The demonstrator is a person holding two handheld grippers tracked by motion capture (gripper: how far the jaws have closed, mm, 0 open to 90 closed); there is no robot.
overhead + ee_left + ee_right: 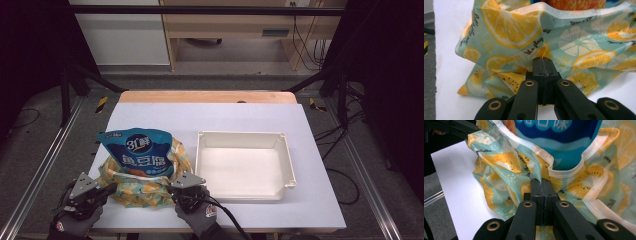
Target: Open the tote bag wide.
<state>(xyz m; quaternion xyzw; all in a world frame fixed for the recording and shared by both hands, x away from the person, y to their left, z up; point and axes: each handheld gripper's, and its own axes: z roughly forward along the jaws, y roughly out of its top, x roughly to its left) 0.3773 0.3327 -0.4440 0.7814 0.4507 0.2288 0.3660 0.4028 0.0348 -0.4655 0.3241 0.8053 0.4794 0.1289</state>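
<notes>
Fruit-print bag (142, 187) lies between both; left hand-held gripper (111, 190) and right hand-held gripper (172, 189) pinch its fabric

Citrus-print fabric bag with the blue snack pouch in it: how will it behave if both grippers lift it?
Probably floppy: the citrus-print bag lies creased and slumped on the white table, so it should sag between the left gripper and right gripper. The blue snack pouch stands tall out of the mouth and may tip. It looks puffy, so likely light.
</notes>
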